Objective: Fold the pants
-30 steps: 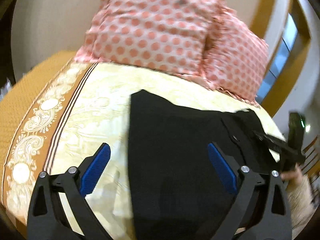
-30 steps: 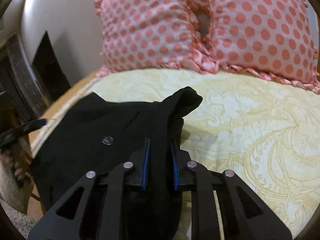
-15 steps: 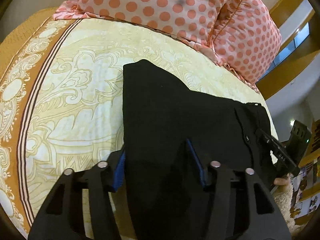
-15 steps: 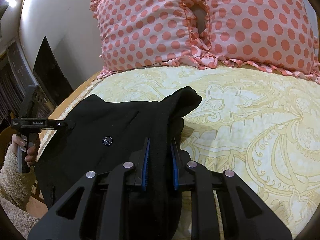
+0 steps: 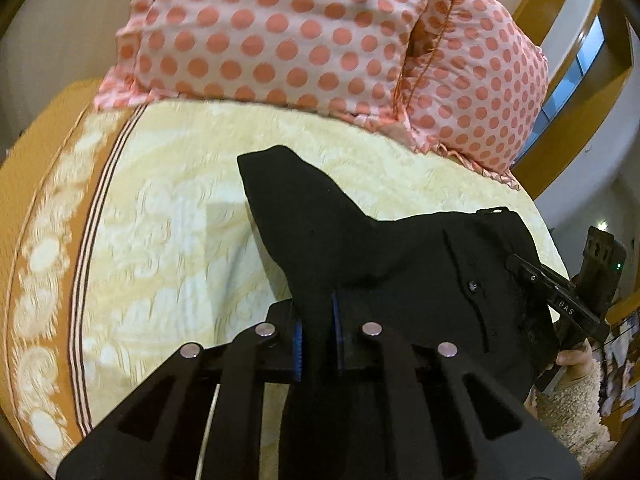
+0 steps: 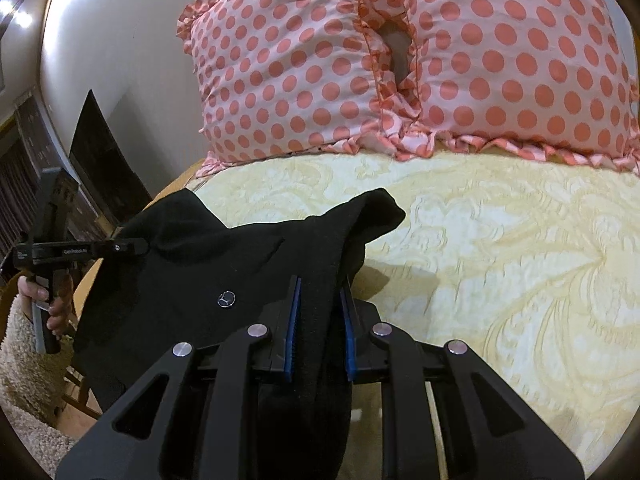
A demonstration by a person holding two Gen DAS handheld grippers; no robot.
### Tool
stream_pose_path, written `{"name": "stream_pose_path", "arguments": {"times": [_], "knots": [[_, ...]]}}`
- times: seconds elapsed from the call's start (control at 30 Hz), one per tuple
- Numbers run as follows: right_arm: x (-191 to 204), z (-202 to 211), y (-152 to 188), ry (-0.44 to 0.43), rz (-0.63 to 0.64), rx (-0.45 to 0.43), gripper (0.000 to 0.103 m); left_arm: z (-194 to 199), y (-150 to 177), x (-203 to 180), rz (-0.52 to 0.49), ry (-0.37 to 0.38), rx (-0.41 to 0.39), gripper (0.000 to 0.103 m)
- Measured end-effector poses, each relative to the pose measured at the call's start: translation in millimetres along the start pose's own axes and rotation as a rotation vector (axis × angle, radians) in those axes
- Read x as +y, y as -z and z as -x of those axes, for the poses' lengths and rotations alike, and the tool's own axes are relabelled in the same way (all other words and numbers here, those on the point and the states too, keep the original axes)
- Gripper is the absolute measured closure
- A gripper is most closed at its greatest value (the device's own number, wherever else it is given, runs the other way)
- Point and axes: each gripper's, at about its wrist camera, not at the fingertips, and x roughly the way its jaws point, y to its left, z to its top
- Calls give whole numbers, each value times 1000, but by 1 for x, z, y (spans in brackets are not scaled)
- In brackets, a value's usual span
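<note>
Black pants (image 5: 400, 256) lie across a yellow patterned bedspread (image 5: 168, 232). My left gripper (image 5: 317, 332) is shut on a raised fold of the pants' black cloth. In the right wrist view my right gripper (image 6: 319, 336) is shut on another bunch of the same pants (image 6: 192, 264), near a small metal button (image 6: 226, 299). Each view shows the other hand-held gripper at the far edge of the cloth: the right gripper appears in the left wrist view (image 5: 560, 300), the left gripper appears in the right wrist view (image 6: 72, 250).
Two pink pillows with coral dots (image 5: 288, 36) (image 6: 500, 56) lean against the wall at the head of the bed. The bedspread has an orange border (image 5: 48, 184) on the left. A dark frame (image 6: 100, 152) and wooden furniture stand beside the bed.
My left gripper went from wide open to shut on the pants and has lifted a fold. My right gripper stayed shut on the cloth.
</note>
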Motion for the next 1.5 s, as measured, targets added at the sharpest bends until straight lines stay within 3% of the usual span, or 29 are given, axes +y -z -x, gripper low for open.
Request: {"name": "stream_pose_path", "arguments": {"times": [0.37,0.43,0.5,0.57,0.6,0.67,0.73,0.8,0.87,0.93,1.0,1.13,1.2,1.27,1.3,1.4,1.5], "knots": [[-51,-40,-99,106,-45,-74,85,-56,-111,-15,-28,-77,-106,92],[-64,-59,-110,142,-57,-49,85,-79,-126,-9,-18,-103,-86,92],[-77,-83,-109,173,-84,24,85,-111,-133,5,28,-110,-1,91],[-85,-101,-102,206,-109,84,85,-133,-130,19,75,-120,57,86],[-86,-108,-98,224,-105,99,83,-138,-127,24,91,-126,62,78],[-84,-109,-96,254,-90,90,79,-143,-123,29,106,-130,45,73],[-81,-109,-96,292,-74,96,69,-140,-123,28,97,-151,41,69],[-77,-99,-95,356,-49,94,46,-125,-121,22,74,-200,-2,68],[-71,-80,-93,425,-20,40,40,-103,-115,11,30,-245,-64,58],[-56,-53,-88,458,28,-42,40,-70,-100,-9,-13,-249,-159,32],[-35,-36,-79,382,87,-63,40,-48,-81,-27,-48,-199,-198,24],[-1,-40,-53,320,204,27,40,-49,-48,-63,-127,-90,-131,22],[2,-56,-48,312,217,94,40,-60,-41,-68,-146,-92,-77,22],[0,-81,-38,334,223,206,39,-88,-34,-65,-127,-97,40,22],[0,-83,-37,337,216,188,36,-95,-31,-62,-114,-102,72,22],[-7,-85,-39,344,165,195,29,-106,-27,-66,-150,-121,58,13],[-9,-74,-39,348,103,166,27,-97,-26,-66,-121,-124,35,13]]}}
